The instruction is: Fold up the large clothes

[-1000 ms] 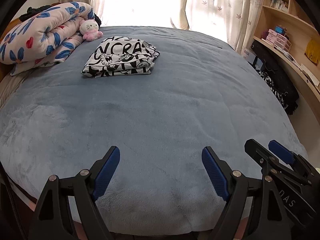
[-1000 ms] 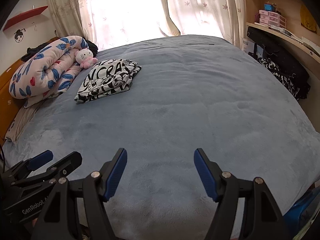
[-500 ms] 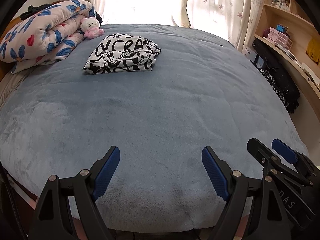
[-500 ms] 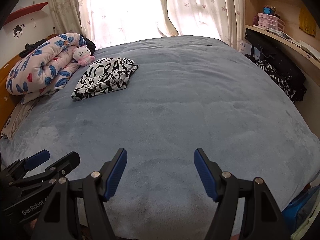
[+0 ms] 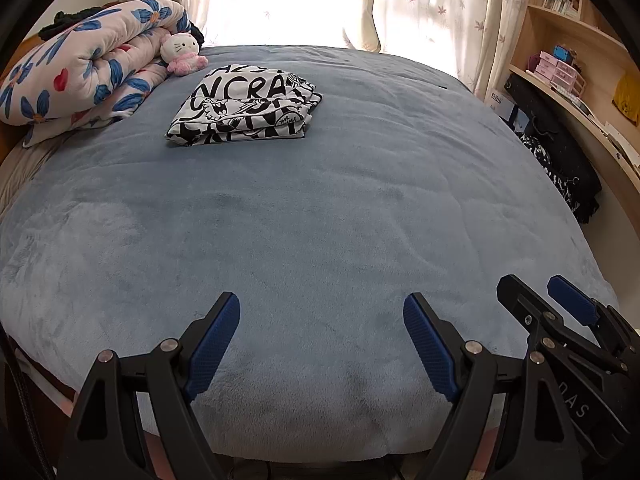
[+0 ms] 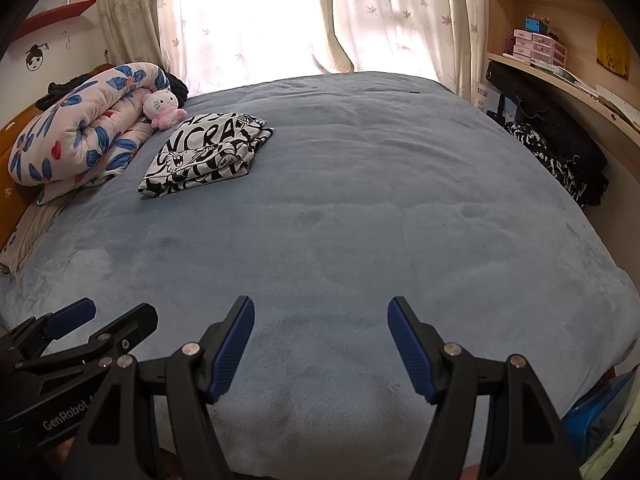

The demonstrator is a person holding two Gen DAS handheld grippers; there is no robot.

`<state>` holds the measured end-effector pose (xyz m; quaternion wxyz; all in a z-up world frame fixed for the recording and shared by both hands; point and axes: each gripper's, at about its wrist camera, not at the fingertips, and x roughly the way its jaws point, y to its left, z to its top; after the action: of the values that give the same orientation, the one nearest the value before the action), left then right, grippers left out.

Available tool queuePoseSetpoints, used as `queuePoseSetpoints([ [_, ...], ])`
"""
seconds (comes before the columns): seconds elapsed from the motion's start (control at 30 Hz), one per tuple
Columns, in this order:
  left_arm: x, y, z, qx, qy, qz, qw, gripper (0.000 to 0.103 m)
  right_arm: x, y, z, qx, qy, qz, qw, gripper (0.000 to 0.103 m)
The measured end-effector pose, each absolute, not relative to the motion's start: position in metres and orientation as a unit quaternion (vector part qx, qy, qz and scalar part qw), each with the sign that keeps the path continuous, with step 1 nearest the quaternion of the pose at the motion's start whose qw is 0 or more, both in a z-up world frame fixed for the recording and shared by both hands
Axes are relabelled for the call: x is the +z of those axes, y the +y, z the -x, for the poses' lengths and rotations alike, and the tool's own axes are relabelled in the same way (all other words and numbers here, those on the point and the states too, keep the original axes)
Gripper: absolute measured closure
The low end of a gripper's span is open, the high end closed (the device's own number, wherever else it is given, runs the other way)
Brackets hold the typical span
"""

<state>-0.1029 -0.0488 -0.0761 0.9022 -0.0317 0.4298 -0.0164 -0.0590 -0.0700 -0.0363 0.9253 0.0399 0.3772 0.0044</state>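
From the left wrist camera, the left claw point(image 5: 322, 334) hangs over the near edge of the bed point(image 5: 320, 220), its blue pads spread wide with nothing between them but the blue-grey plush cover. The folded black-and-white garment point(image 5: 246, 108) lies flat on the bed's far left part, well apart from the claw. Just beyond the garment sits a small pink plush cat point(image 5: 182, 54), leaning on a rolled floral quilt point(image 5: 80, 68) at the bed's left edge. The right claw point(image 5: 560, 308) shows at the bed's near right corner.

From the right wrist camera, the right claw point(image 6: 320, 336) is likewise open and empty above the bed's point(image 6: 360, 220) near edge. The garment point(image 6: 208, 156) rests on the bed's far left, beside the quilt point(image 6: 84, 128) and the plush cat point(image 6: 164, 110). The left claw point(image 6: 100, 320) juts in at the bed's near left.
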Motion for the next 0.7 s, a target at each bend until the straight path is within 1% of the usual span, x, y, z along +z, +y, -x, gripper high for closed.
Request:
queuePoseSetpoints([
  [0.7,-0.0793,-0.0487,0.1036,-0.015,0.436,0.032,0.899,0.02,-0.0408,-0.0732,0.0609,0.002,0.381,-0.041,0.923,0.033],
])
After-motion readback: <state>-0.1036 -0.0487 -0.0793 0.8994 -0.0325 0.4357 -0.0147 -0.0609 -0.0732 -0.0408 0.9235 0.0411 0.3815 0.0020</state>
